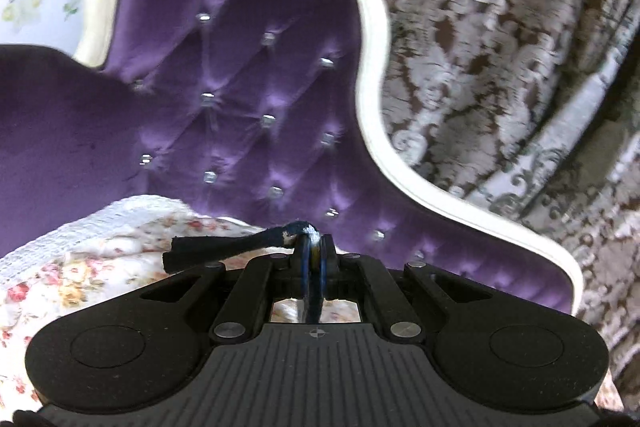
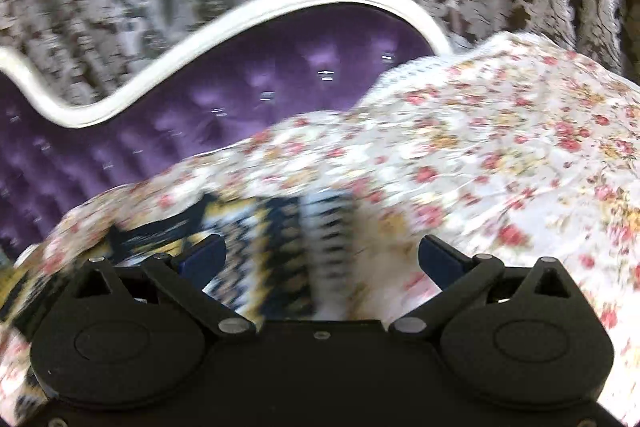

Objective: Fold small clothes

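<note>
While left gripper clamped dark strap above floral sheet, right view alone showed patterned garment on sheet, right gripper jaws apart, empty.

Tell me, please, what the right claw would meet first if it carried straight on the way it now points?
Most likely the patterned garment, which lies between and just ahead of the open right claw on the floral bedspread. The picture is blurred, so depth is uncertain; the purple headboard lies well beyond.
</note>
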Motion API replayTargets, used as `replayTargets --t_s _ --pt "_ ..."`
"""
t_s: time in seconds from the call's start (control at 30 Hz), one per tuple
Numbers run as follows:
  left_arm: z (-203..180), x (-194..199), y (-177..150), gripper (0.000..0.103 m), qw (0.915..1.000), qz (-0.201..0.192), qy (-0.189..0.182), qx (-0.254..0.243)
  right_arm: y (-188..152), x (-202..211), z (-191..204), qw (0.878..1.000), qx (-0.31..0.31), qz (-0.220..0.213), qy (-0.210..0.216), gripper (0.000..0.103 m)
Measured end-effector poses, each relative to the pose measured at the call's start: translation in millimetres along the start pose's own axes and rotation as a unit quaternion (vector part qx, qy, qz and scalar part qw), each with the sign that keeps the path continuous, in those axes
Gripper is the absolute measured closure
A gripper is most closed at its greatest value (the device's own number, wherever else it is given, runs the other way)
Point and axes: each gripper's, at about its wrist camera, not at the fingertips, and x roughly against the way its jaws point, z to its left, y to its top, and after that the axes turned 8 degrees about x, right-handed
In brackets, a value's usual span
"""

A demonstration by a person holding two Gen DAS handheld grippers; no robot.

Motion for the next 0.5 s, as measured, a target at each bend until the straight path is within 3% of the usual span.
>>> replayTargets --t_s 0.03,0.1,0.13,0.33,0.37,0.4,0.5 --pt "-6 1 -2 0.099 1.0000 0.002 -0.004 -0.005 2 -11 -3 1.000 -0.001 0.006 -0.004 0.005" --pt "-19 1 -6 0.099 0.9997 0.005 -0.010 -0.023 4 -27 -5 1.000 0.003 0.016 -0.007 0.030" --pt "-25 2 -8 0.099 0.9994 0.004 -0.012 -0.031 4 -33 -7 1.000 0.005 0.021 -0.006 0.034" --pt "-47 7 -18 0.099 0.9983 0.009 -0.032 -0.049 -1 -57 -9 0.999 -0.014 0.043 0.025 0.042" --pt "-49 8 -19 0.099 0.9981 0.009 -0.034 -0.051 -1 -58 -8 0.998 -0.013 0.048 0.029 0.062" --pt "-52 8 -21 0.099 0.9978 0.009 -0.036 -0.054 -1 -61 -7 0.998 -0.008 0.058 0.031 0.089" --pt "-59 10 -25 0.099 0.9974 0.010 -0.039 -0.061 11 -59 -2 0.997 0.030 0.065 0.011 0.092"
